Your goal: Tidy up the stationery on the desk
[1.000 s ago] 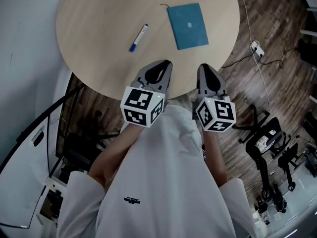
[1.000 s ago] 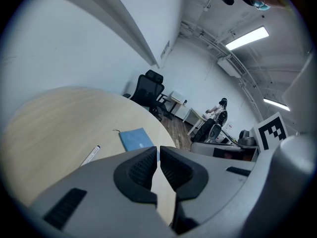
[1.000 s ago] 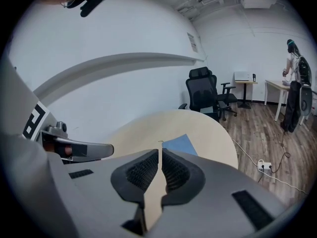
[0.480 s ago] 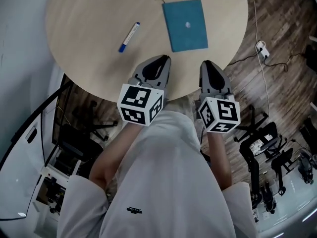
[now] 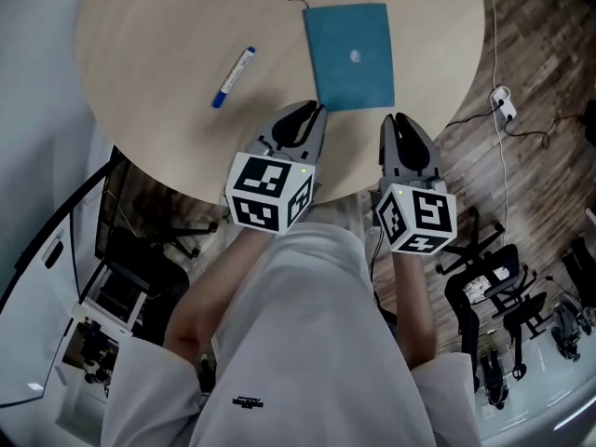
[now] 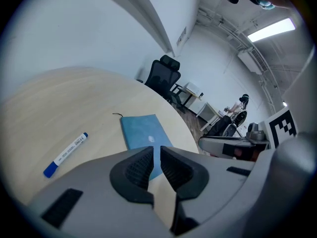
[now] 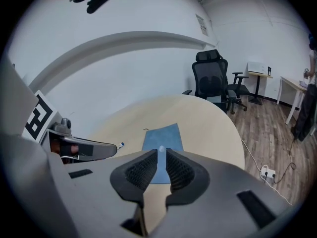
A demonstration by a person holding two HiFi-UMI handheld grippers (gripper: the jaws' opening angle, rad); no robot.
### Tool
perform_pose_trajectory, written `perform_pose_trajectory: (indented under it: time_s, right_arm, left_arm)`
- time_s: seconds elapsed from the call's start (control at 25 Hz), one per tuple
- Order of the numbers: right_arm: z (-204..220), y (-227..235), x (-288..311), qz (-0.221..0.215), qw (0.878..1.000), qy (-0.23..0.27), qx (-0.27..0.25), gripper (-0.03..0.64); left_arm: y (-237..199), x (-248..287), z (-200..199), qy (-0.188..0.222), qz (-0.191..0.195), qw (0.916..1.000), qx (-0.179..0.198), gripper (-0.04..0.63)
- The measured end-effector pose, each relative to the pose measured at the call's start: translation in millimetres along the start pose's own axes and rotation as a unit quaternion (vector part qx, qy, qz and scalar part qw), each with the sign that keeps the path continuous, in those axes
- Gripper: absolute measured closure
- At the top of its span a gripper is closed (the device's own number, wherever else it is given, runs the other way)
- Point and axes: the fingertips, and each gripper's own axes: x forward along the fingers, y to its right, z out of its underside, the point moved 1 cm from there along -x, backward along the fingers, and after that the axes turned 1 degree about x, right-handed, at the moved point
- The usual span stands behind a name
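Note:
A teal notebook point(image 5: 349, 54) with a thin cord at its far corner lies flat on the round wooden desk point(image 5: 158, 26). To its left lies a white marker point(image 5: 233, 76) with a blue cap. My left gripper point(image 5: 312, 112) hovers at the desk's near edge, just short of the notebook, jaws shut and empty. My right gripper point(image 5: 393, 121) is level with it on the right, also shut on nothing. The left gripper view shows the left gripper point(image 6: 156, 150), the notebook point(image 6: 143, 133) ahead and the marker point(image 6: 65, 154) to the left. The right gripper point(image 7: 161, 152) points at the notebook point(image 7: 163, 138).
A black office chair point(image 7: 213, 81) stands beyond the desk's far side. A white power strip point(image 5: 503, 101) with cables lies on the wood floor at right. Black chair bases point(image 5: 503, 287) stand at lower right, and dark furniture point(image 5: 140, 268) sits under the desk's left edge.
Both grippers have edged forward over the desk's near rim, closer to the notebook. The view has shifted with the head; the notebook and marker have not moved on the desk.

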Motion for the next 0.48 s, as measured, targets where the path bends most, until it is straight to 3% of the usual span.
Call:
perform_pose_trajectory:
  time_s: [0.36,0.48]
  right_arm:
    - [14,16,44,-0.008,1.0,-0.024,-0.011,0.564]
    - [21,23,57,-0.009,0.999,-0.038,-0.014,0.49]
  left_arm:
    - [-23,38,14,-0.017,-0.017,0.9995,-0.02,0.488]
    - [-29,48,23,-0.025,-0.021,0.9992,-0.024,0.464]
